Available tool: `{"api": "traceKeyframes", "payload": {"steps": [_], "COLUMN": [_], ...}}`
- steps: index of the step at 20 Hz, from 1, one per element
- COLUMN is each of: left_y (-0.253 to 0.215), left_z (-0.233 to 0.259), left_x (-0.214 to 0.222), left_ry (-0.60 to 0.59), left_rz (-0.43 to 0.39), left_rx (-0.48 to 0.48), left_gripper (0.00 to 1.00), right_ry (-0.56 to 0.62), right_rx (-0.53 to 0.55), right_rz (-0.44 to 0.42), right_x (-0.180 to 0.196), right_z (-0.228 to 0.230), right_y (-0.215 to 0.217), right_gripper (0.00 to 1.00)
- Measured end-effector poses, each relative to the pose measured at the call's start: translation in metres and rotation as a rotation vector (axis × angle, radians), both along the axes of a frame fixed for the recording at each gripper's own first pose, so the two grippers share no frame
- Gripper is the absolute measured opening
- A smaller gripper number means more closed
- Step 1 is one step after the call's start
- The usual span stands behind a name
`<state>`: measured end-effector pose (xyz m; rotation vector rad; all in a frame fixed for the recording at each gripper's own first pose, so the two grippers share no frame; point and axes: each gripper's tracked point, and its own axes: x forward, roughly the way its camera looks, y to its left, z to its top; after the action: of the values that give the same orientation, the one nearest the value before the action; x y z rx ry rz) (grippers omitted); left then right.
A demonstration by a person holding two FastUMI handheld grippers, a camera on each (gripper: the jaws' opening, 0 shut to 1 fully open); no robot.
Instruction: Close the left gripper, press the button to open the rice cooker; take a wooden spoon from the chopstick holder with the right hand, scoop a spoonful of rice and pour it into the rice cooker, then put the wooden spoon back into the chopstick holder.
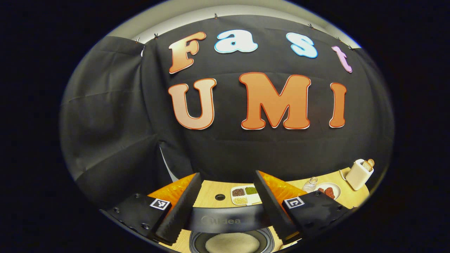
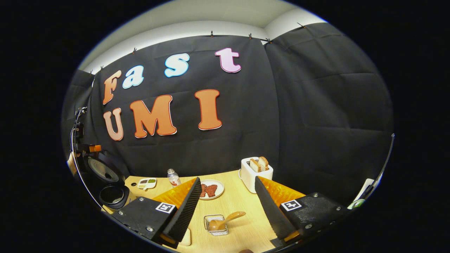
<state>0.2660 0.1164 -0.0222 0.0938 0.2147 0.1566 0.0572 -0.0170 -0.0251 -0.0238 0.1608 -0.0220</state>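
In the left gripper view my left gripper [image 1: 227, 173] is open, with nothing between its fingers. It hovers just above the black rice cooker [image 1: 225, 220], whose inner pot [image 1: 232, 243] shows pale rice at the bottom edge. In the right gripper view the same rice cooker [image 2: 105, 182] stands at the far left with its lid raised. My right gripper [image 2: 227, 178] is open and empty. Between and below its fingers a wooden spoon [image 2: 227, 219] lies tilted in the small wire chopstick holder [image 2: 216, 225] on the wooden table.
A white toaster [image 2: 256, 172] with bread stands at the back. Near it are a plate of red food [image 2: 210, 189], a small bottle [image 2: 173, 178] and a divided dish of grains [image 2: 147, 182]. The dish [image 1: 245, 195] lies beyond the cooker. A pale object [image 2: 185, 237] sits beside the holder.
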Motion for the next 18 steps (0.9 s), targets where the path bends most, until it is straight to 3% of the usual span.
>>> {"api": "traceKeyframes", "payload": {"steps": [8, 15, 18], "left_y": [-0.019, -0.022, -0.02], "left_z": [-0.057, -0.154, -0.161], "left_x": [-0.083, -0.139, -0.146], "left_ry": [0.022, 0.047, -0.007], "left_rz": [-0.059, 0.003, 0.042], "left_rx": [-0.037, -0.033, -0.004], "left_gripper": [1.0, 0.98, 1.0], "right_ry": [0.015, 0.033, 0.035], "right_rx": [0.029, 0.017, 0.013], "right_rz": [0.071, 0.108, 0.11], "right_x": [-0.005, -0.008, -0.007], "right_z": [-0.004, -0.01, -0.015], "right_y": [0.011, 0.015, 0.009], "right_gripper": [0.94, 0.94, 0.94]}}
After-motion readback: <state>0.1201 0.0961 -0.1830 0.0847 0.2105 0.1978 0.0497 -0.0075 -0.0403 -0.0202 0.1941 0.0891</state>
